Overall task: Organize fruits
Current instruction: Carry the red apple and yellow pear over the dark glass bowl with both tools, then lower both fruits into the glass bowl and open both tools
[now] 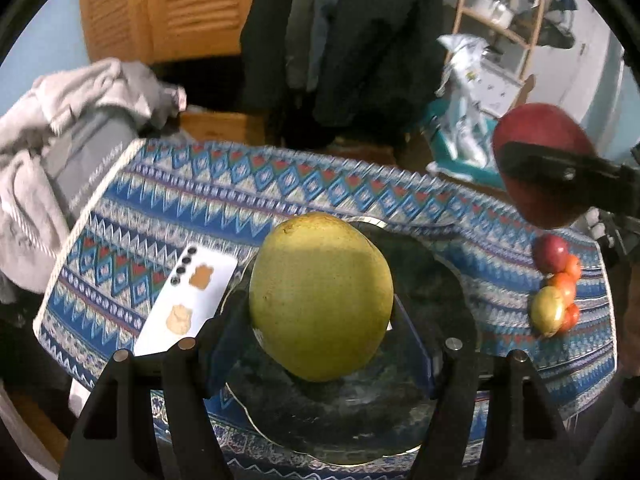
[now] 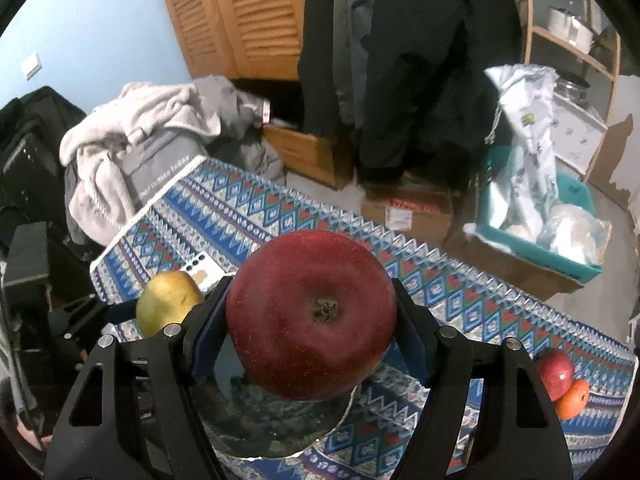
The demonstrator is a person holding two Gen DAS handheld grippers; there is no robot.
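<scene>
The left gripper (image 1: 322, 320) is closed on a green fruit (image 1: 322, 296) at frame centre, above a dark plate (image 1: 440, 288). The right gripper (image 2: 310, 332) clamps a red apple (image 2: 312, 314) over the same plate's edge. Both should be lowered level until the fruit seats, then released, one at a time. Grey fabric (image 1: 88, 184) at left bears blurred, unreadable lettering.
</scene>
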